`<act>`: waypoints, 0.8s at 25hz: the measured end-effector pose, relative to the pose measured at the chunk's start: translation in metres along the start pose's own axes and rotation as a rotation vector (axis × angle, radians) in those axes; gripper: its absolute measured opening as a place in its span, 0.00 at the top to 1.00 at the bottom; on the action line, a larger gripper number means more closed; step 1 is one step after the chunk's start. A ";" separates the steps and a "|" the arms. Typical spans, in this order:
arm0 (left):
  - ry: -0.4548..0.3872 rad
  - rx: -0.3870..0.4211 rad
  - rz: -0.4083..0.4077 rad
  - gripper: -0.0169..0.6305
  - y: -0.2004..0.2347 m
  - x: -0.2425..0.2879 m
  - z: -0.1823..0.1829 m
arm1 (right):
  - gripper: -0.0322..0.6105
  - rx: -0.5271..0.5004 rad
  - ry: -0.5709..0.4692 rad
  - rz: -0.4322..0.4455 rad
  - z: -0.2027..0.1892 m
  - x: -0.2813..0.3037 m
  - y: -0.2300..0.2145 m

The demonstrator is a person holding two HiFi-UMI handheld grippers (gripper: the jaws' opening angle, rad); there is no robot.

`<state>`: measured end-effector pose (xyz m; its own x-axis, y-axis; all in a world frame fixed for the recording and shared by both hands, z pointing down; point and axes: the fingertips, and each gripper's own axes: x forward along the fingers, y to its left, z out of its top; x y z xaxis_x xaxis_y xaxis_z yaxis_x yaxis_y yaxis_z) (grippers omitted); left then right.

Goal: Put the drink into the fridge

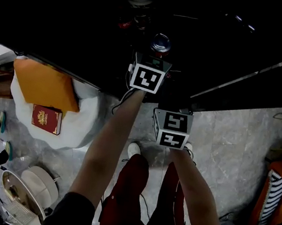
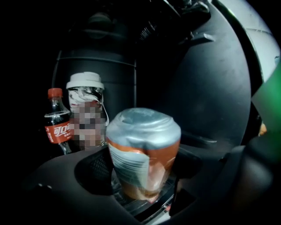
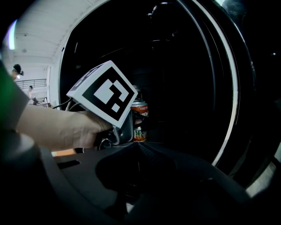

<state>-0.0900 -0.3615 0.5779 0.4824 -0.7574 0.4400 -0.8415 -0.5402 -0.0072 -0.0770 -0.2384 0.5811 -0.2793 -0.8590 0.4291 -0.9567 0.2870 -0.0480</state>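
Left tool (image 2: 144,176) is clamped on the drink, an orange and silver can (image 2: 142,132), one jaw on each side, can upright. It's inside the dark fridge (image 1: 65,21), just past the front edge in the head view, where only the can's top shows beyond the tool's marker cube (image 1: 147,78). Can't tell whether the can's base touches a shelf (too dark under it).

Further back in the fridge, to the left in the left gripper view: a small cola bottle (image 2: 57,125) with a red cap, and just beside it a cup (image 2: 85,110) with a white lid. Both upright, well apart from the can.

Right tool (image 3: 138,148): jaws brought together, nothing between them. It sits outside the fridge, near the left tool and nearer the person. Its view shows the left hand (image 3: 66,127) round the left tool and the can out front.

On the grey floor (image 1: 230,143), left of the person's legs: a white cushion (image 1: 86,109) carrying an orange pad (image 1: 43,83) and a red book (image 1: 46,119).
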 end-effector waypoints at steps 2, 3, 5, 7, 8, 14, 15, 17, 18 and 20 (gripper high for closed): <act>-0.023 -0.017 0.005 0.41 0.000 -0.005 0.003 | 0.92 0.000 -0.002 -0.001 0.000 -0.002 -0.001; -0.035 -0.027 0.006 0.40 0.000 -0.007 0.005 | 0.92 0.000 -0.003 -0.001 0.000 -0.003 -0.002; -0.050 -0.037 0.002 0.39 -0.001 -0.013 0.006 | 0.92 0.002 -0.006 -0.005 0.000 -0.006 -0.005; -0.067 -0.045 0.003 0.39 -0.002 -0.021 0.010 | 0.92 0.008 -0.010 -0.010 0.002 -0.009 -0.007; -0.078 -0.055 0.004 0.39 -0.002 -0.026 0.012 | 0.92 0.010 -0.013 -0.013 0.003 -0.011 -0.008; -0.146 -0.107 -0.013 0.39 -0.006 -0.059 0.023 | 0.92 0.037 -0.036 -0.009 0.013 -0.025 -0.005; -0.155 -0.113 -0.014 0.39 -0.007 -0.065 0.025 | 0.92 0.040 -0.040 -0.006 0.015 -0.027 -0.004; -0.162 -0.123 -0.014 0.39 -0.010 -0.079 0.027 | 0.92 0.047 -0.045 0.000 0.019 -0.032 -0.001; -0.160 -0.127 -0.014 0.39 -0.012 -0.086 0.028 | 0.92 0.050 -0.048 0.002 0.021 -0.035 0.000; -0.155 -0.134 -0.023 0.39 -0.018 -0.099 0.029 | 0.92 0.058 -0.053 0.005 0.026 -0.042 0.003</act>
<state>-0.1157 -0.2879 0.5083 0.5250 -0.7981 0.2955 -0.8495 -0.5124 0.1254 -0.0706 -0.2126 0.5397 -0.2867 -0.8794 0.3801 -0.9579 0.2680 -0.1025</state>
